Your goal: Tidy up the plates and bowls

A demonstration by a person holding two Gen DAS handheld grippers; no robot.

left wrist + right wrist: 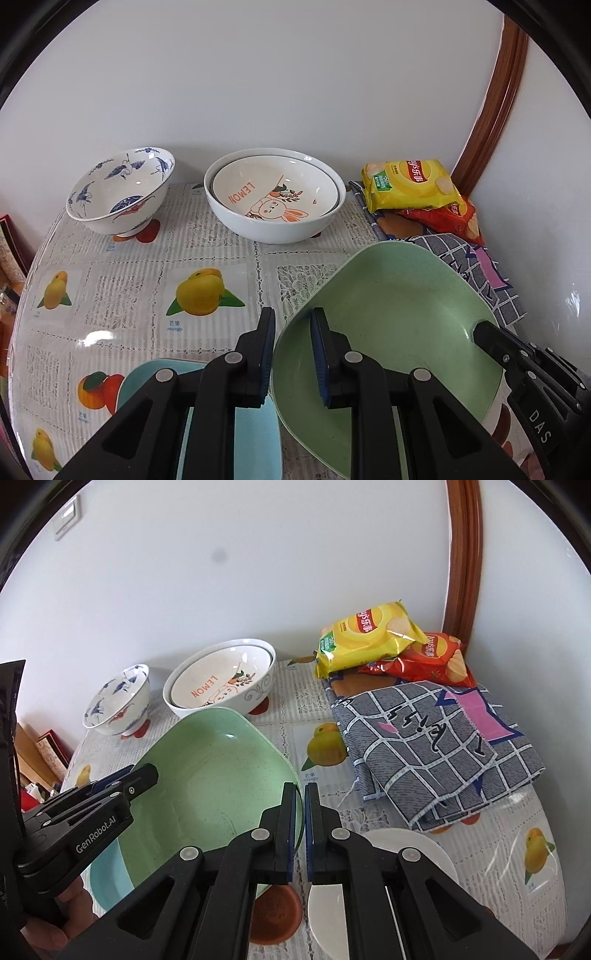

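A green squarish plate (pixel 391 332) (pixel 207 775) is held tilted above the table by both grippers. My left gripper (pixel 293 332) straddles its left rim, one finger inside and one outside. My right gripper (pixel 300 805) is shut on its right rim and shows in the left wrist view (pixel 491 336). The left gripper shows in the right wrist view (pixel 144 775). A light blue plate (pixel 255 428) (pixel 107 878) lies under the green one. A white plate (pixel 436 853) and a brown dish (pixel 277 912) lie near the front. A white bowl with a LEMON plate inside (pixel 275 195) (pixel 221 688) and a blue-patterned bowl (pixel 118 192) (pixel 118 701) stand at the back.
Yellow and red chip bags (pixel 410 184) (pixel 369 638) lie in the back right corner by the wall. A folded checked cloth (pixel 436 746) (pixel 476 269) lies right of the plate. The fruit-print tablecloth (pixel 140 280) covers the table. Boxes (pixel 44 749) stand beyond the left edge.
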